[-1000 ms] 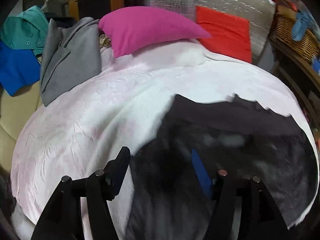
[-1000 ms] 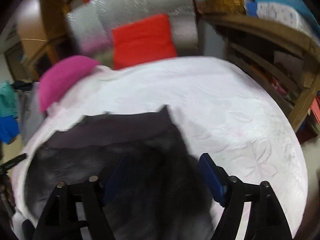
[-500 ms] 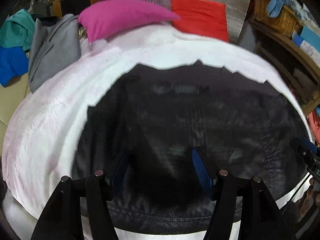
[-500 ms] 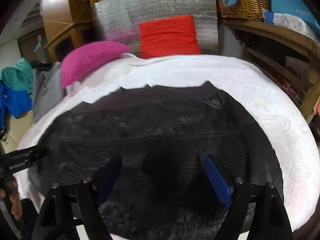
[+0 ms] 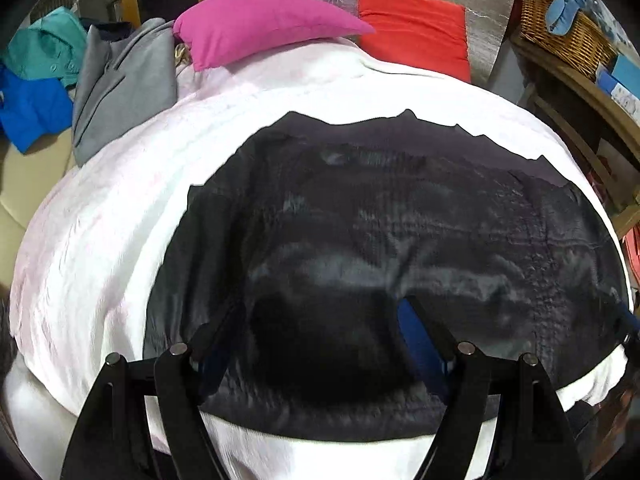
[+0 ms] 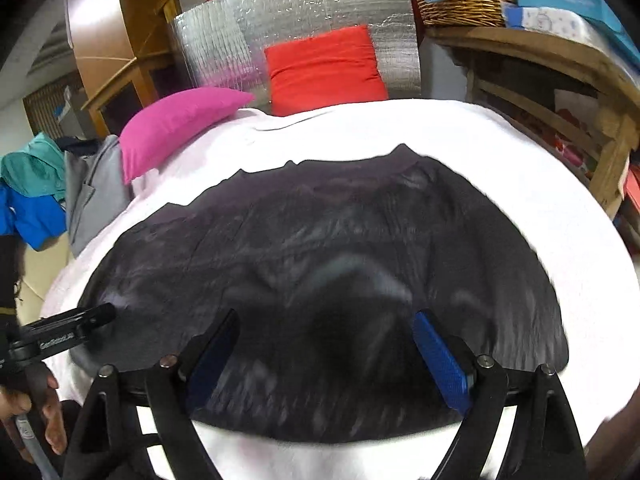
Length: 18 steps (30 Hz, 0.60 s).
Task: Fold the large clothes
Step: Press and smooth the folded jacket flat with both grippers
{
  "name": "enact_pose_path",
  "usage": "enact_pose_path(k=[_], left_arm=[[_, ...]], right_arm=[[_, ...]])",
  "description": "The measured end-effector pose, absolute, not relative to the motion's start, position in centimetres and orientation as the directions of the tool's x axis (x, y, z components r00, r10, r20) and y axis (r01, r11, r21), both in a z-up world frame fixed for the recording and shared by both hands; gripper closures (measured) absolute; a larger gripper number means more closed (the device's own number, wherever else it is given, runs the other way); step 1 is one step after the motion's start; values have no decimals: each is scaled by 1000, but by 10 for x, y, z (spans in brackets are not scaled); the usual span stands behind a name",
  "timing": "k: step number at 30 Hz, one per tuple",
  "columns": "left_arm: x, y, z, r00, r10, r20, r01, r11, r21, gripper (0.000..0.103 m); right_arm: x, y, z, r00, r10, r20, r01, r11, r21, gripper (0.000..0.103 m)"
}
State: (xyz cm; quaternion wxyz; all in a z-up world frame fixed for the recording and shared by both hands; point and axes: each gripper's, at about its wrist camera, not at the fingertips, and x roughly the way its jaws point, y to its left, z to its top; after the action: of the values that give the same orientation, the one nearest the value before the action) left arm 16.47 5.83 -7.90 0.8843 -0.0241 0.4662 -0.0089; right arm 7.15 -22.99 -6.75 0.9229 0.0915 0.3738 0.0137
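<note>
A large black garment (image 5: 380,248) lies spread flat on the white bed sheet (image 5: 120,208); it also shows in the right wrist view (image 6: 320,248). My left gripper (image 5: 320,320) is open and empty, above the garment's near hem. My right gripper (image 6: 324,332) is open and empty, above the near hem further right. The left gripper's finger also shows at the left edge of the right wrist view (image 6: 72,326).
A pink pillow (image 5: 260,24) and a red cushion (image 5: 412,32) lie at the bed's far end. Grey (image 5: 120,84), teal and blue clothes (image 5: 32,108) are piled at the left. A wooden shelf with a wicker basket (image 5: 568,36) stands at the right.
The black garment has gone from bunched near the grippers to spread flat across the sheet. Both grippers have pulled back toward the near edge and stay open.
</note>
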Motion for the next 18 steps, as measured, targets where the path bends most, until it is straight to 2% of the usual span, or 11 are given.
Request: enact_pose_path(k=[7, 14, 18], left_arm=[[155, 51, -85, 548, -21, -836, 1, 1000, -25, 24], [139, 50, -68, 577, -33, -816, -2, 999, -42, 24], [121, 36, -55, 624, -24, -781, 39, 999, 0, 23]], right_arm=[[77, -228, -95, 672, 52, -739, 52, 992, 117, 11], [58, -224, -66, 723, 65, -688, 47, 989, 143, 11], [36, -218, -55, 736, 62, -674, 41, 990, 136, 10]])
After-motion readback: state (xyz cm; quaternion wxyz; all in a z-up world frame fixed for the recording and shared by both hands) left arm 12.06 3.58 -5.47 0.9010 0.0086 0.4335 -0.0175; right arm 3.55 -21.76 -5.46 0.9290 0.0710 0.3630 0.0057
